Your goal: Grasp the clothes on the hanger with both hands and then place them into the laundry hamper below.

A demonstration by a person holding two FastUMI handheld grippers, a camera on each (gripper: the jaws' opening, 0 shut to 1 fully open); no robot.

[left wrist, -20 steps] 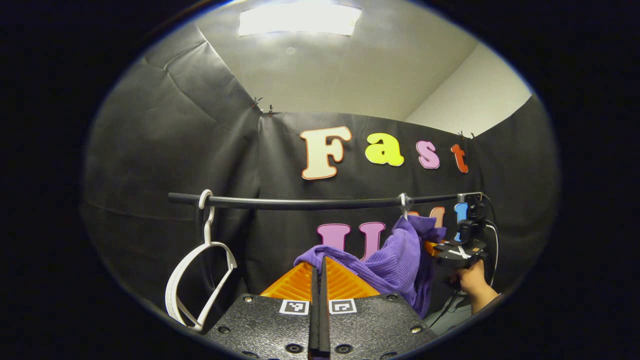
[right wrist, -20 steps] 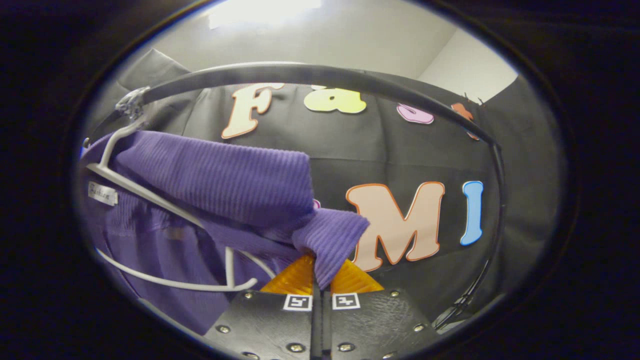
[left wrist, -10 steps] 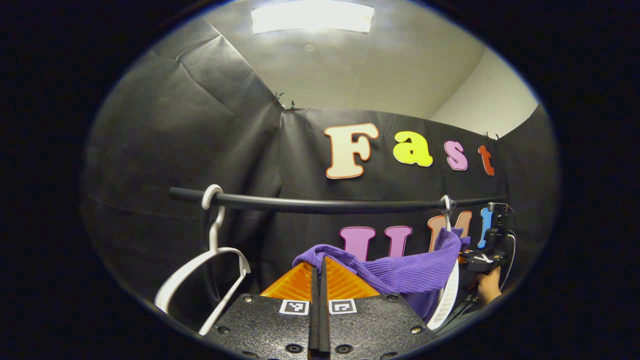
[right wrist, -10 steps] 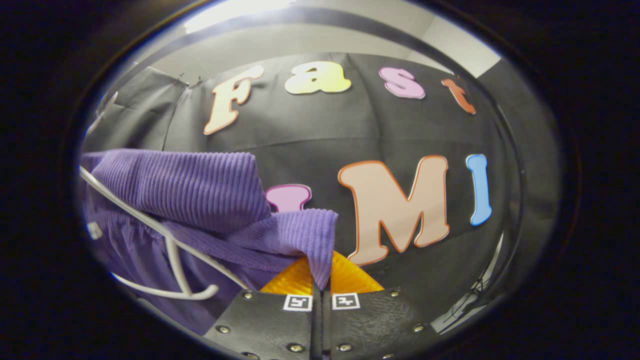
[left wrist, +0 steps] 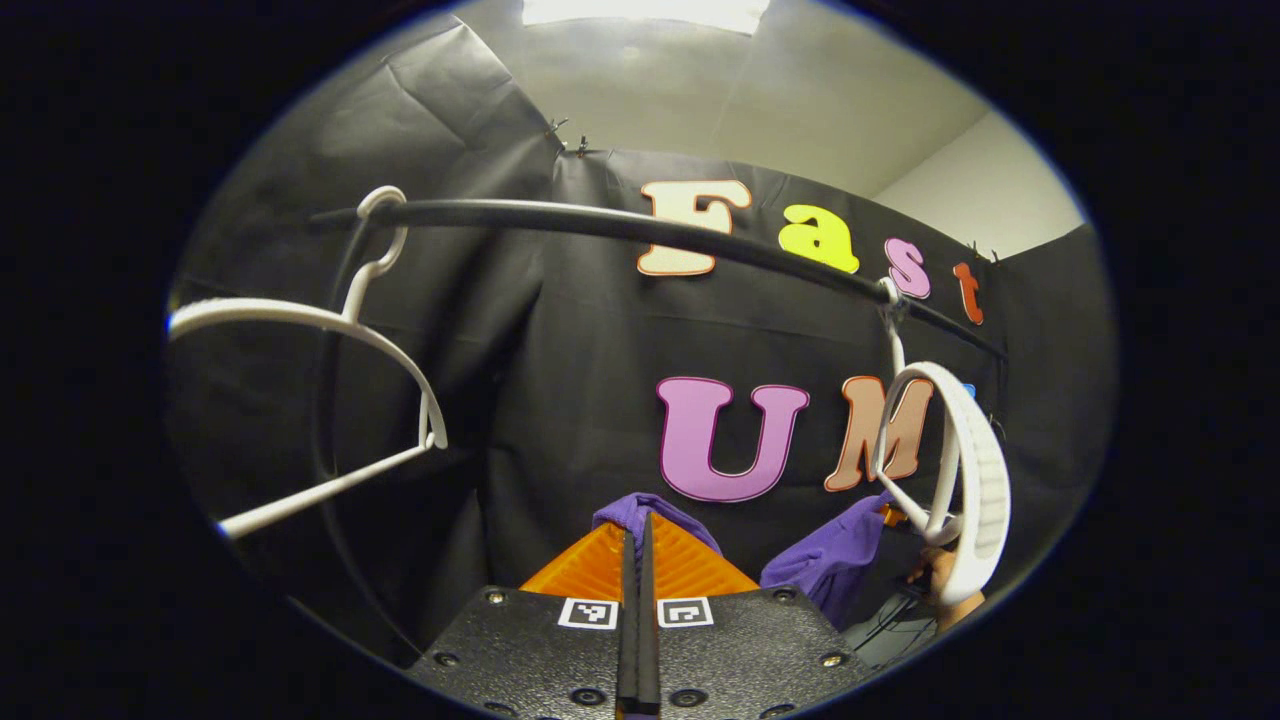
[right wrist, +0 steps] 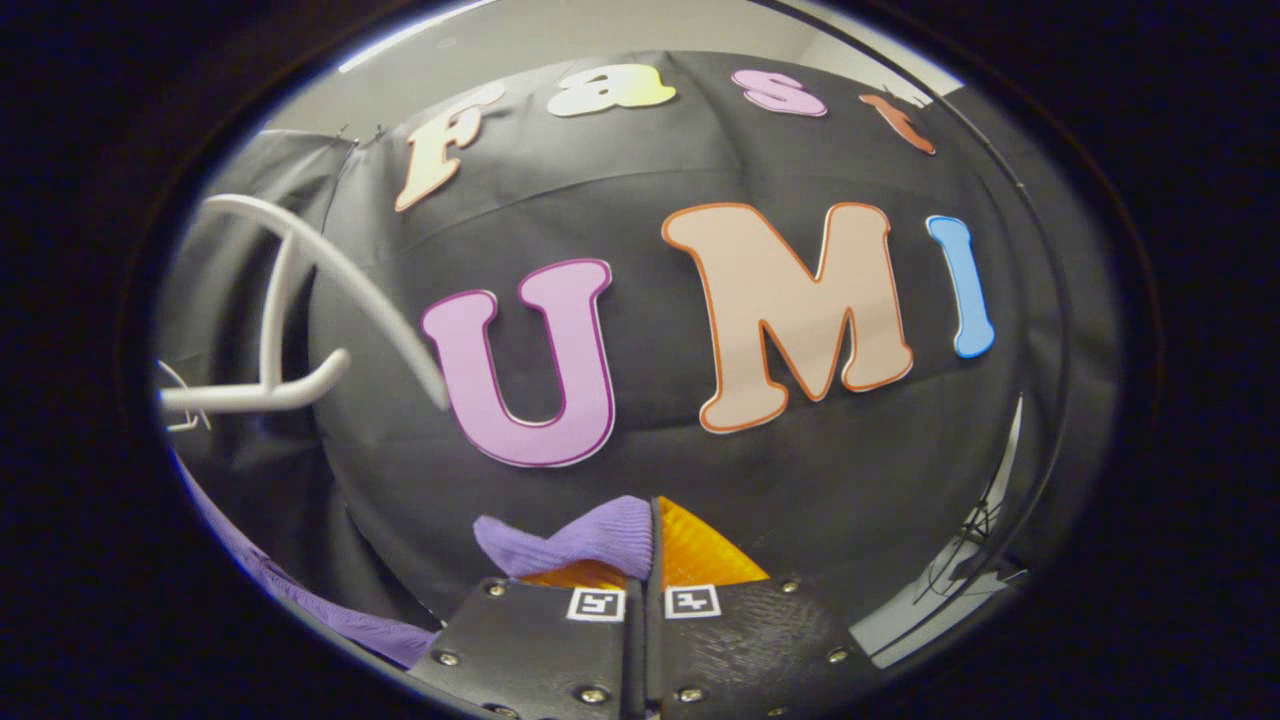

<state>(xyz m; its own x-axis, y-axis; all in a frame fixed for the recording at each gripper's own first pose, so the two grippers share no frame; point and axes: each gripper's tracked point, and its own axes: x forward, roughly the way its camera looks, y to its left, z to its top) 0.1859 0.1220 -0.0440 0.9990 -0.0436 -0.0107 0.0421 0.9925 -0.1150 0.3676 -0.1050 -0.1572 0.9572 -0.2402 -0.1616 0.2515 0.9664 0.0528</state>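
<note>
The purple ribbed garment [left wrist: 832,550] is off its white hanger [left wrist: 962,470], which dangles bare from the black rail [left wrist: 620,222]. My left gripper [left wrist: 637,532] is shut on a fold of the purple cloth, which pokes up between its orange fingers [left wrist: 590,562]. In the right gripper view, my right gripper [right wrist: 648,540] is shut on another corner of the garment [right wrist: 580,540], and the rest of the cloth trails off to the lower left. The bare hanger [right wrist: 300,300] swings at upper left of that view. The hamper is hidden below.
A second bare white hanger [left wrist: 330,380] hangs at the rail's left end. The hand [left wrist: 945,580] holding the other gripper shows at lower right in the left gripper view. Black booth cloth closes in behind and at both sides.
The garment has slid off the hanger and dropped with both grippers, which have moved down below the rail. The freed hanger now swings bare.
</note>
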